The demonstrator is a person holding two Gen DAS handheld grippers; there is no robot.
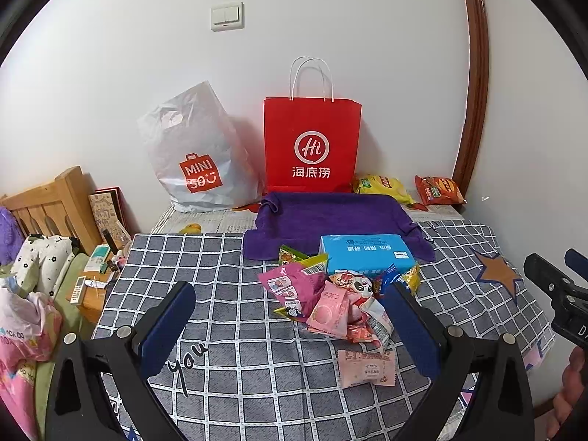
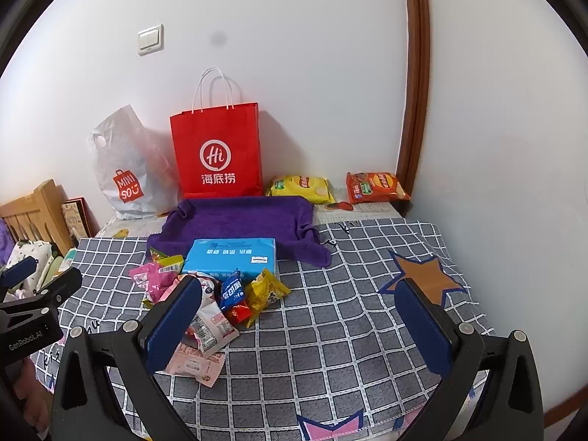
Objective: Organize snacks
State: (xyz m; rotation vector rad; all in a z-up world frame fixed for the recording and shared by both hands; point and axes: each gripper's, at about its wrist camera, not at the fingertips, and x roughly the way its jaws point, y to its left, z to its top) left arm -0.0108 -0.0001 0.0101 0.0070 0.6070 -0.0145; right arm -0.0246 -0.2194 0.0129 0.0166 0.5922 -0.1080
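A pile of small snack packets (image 1: 330,305) (image 2: 205,294) lies on the grey checked cloth, in front of a blue box (image 1: 367,253) (image 2: 231,257). A pale pink packet (image 1: 367,367) (image 2: 194,364) lies nearest. A purple towel (image 1: 330,217) (image 2: 239,220) lies behind the box. A red paper bag (image 1: 312,147) (image 2: 217,150) stands at the wall. A yellow chip bag (image 1: 382,185) (image 2: 299,187) and a red chip bag (image 1: 439,189) (image 2: 375,185) lie at the back right. My left gripper (image 1: 294,327) is open, above the cloth before the pile. My right gripper (image 2: 297,323) is open, right of the pile.
A white plastic Miniso bag (image 1: 194,154) (image 2: 125,169) leans on the wall left of the red bag. A wooden headboard (image 1: 51,202), bedding and a cluttered bedside stand (image 1: 95,283) are at the left. The wall corner and a wooden door frame (image 2: 415,110) bound the right.
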